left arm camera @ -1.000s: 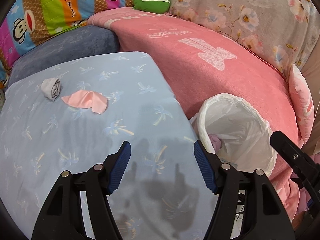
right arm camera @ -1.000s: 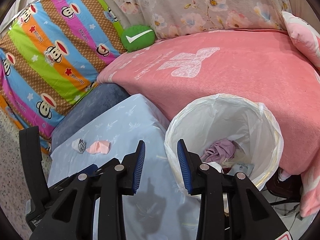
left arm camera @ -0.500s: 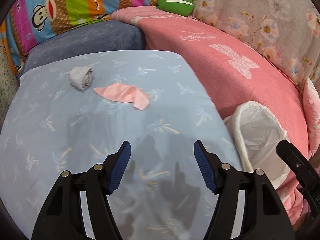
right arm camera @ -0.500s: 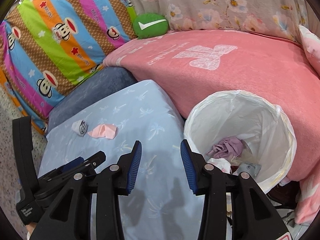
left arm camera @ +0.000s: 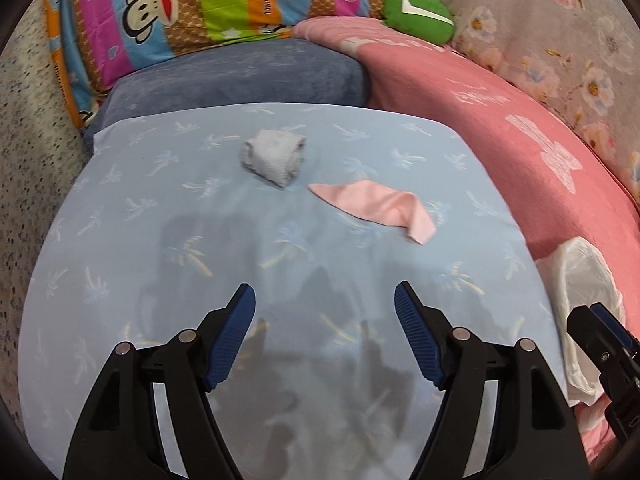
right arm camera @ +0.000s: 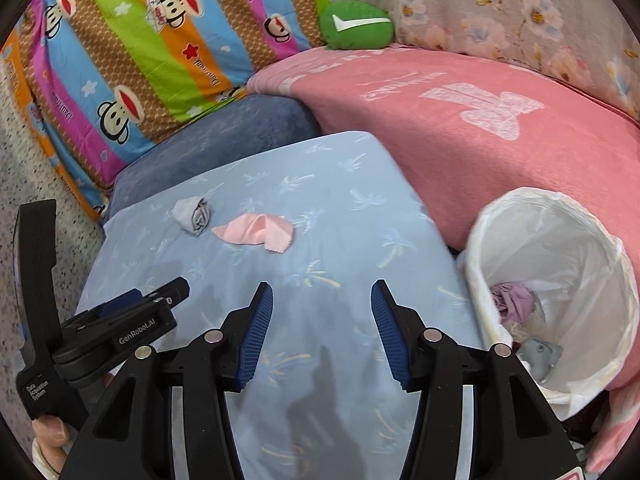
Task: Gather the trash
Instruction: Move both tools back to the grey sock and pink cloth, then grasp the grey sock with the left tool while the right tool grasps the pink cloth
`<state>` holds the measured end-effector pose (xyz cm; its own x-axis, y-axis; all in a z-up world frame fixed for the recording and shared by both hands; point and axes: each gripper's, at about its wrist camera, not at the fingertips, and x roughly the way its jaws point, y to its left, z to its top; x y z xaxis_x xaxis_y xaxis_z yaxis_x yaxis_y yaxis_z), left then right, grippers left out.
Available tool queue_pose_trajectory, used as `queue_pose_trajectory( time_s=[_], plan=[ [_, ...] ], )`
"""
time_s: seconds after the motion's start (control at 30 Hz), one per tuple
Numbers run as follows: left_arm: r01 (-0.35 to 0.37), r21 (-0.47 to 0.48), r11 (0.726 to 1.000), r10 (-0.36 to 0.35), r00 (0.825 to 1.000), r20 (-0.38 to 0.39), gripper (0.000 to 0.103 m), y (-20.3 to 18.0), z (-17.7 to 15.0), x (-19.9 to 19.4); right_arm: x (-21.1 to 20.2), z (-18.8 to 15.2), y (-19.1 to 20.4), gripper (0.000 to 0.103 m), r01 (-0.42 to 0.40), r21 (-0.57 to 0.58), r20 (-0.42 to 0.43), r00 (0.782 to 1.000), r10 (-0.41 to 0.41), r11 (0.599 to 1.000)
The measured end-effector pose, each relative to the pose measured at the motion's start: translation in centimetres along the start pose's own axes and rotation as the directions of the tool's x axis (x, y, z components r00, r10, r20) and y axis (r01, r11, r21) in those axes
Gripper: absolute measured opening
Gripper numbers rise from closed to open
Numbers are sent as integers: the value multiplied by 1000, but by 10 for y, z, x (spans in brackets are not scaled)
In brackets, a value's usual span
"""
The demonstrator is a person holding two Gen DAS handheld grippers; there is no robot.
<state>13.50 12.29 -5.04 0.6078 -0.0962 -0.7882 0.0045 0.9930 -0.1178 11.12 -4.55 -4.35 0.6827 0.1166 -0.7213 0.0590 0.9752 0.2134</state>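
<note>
A rolled grey cloth (left arm camera: 274, 156) and a flat pink cloth (left arm camera: 376, 208) lie on a light blue cushion (left arm camera: 168, 248). Both also show in the right wrist view, the grey cloth (right arm camera: 194, 219) left of the pink cloth (right arm camera: 256, 232). My left gripper (left arm camera: 325, 300) is open and empty, above the cushion, short of both cloths. My right gripper (right arm camera: 322, 292) is open and empty above the cushion's near part. A white-lined trash bin (right arm camera: 560, 280) stands to the right with several discarded items inside; its edge shows in the left wrist view (left arm camera: 580, 276).
A pink blanket (right arm camera: 480, 120) covers the sofa behind the cushion. A dark blue cushion (left arm camera: 240, 76), a striped monkey-print pillow (right arm camera: 140, 52) and a green round pillow (right arm camera: 356, 24) lie at the back. Speckled floor (left arm camera: 32, 152) is at the left.
Both grippers have swung left, away from the bin and toward the two cloths, which now sit closer and more central. The right gripper's jaws have opened wider.
</note>
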Motion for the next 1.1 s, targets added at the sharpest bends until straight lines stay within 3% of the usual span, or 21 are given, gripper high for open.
queue_pose_trajectory(
  time_s=[0.37, 0.7, 1.1],
  plan=[
    [-70, -42, 997, 71, 997, 14, 81, 39, 34, 24, 60, 27, 40, 56, -39, -21, -43, 998, 39, 999],
    [-92, -62, 994, 94, 995, 26, 82, 45, 69, 57, 112, 51, 69, 56, -44, -67, -64, 997, 39, 997],
    [-90, -69, 994, 91, 996, 16, 82, 48, 92, 100, 168, 60, 64, 56, -15, -37, -108, 994, 11, 999]
  ],
)
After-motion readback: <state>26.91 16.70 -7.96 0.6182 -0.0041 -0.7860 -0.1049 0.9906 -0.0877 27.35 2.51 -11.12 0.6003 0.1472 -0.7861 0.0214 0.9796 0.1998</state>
